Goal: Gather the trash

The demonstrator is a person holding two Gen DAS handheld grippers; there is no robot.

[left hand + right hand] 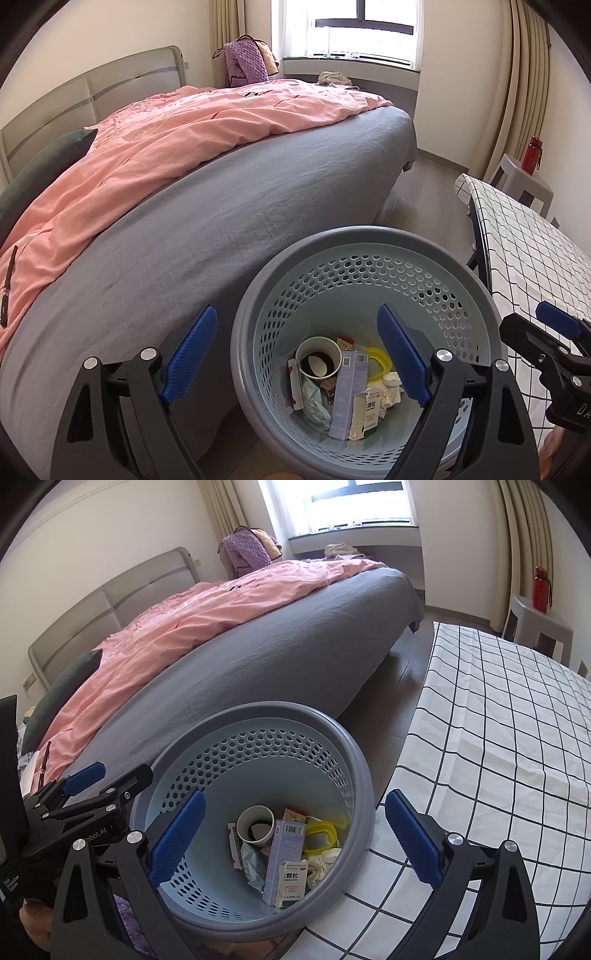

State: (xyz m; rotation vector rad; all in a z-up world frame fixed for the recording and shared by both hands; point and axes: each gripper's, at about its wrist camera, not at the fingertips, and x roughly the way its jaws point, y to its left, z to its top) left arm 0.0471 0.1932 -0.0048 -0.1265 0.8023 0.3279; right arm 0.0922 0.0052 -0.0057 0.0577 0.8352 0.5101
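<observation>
A round basket with a grey rim point(354, 232) point(280, 706) and a pale blue perforated wall stands on the floor between bed and table. Inside lie a paper cup point(318, 356) point(255, 823), a lavender carton point(347, 391) point(282, 856), a white medicine box point(365, 410) point(293, 880), a yellow lid point(380, 362) point(319, 834), tissue and wrappers. My left gripper point(297, 314) hangs open over the basket's left side, nothing between its blue pads. My right gripper point(295, 797) stands open above the basket's right side, also empty.
A bed with a grey sheet point(221, 221) and pink quilt point(166, 129) fills the left; a dark pen point(8, 284) lies on the quilt. A table under a checked cloth point(498, 720) borders the right. A red bottle point(542, 589) stands on a grey stool behind it.
</observation>
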